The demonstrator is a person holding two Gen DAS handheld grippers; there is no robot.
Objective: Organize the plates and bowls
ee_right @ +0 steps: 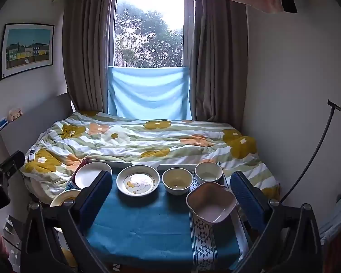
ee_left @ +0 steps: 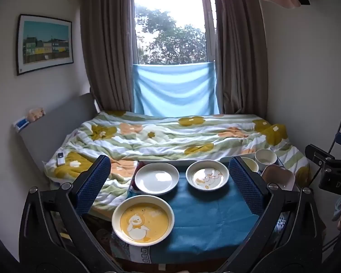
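Observation:
On the table's blue cloth lie a yellow duck plate at the near left, a plain white plate behind it and a pale duck-print plate beside that. To the right stand a cream bowl, a white bowl and a pink wavy-rimmed bowl. My left gripper hangs open above the plates with nothing between its fingers. My right gripper is open too, over the cloth in front of the bowls, and its left finger hides part of the white plate.
A bed with a flowered quilt lies right behind the table, with a small remote on it. Grey flat edges show behind the dishes. A wall stands close on the right, and a thin black stand leans there.

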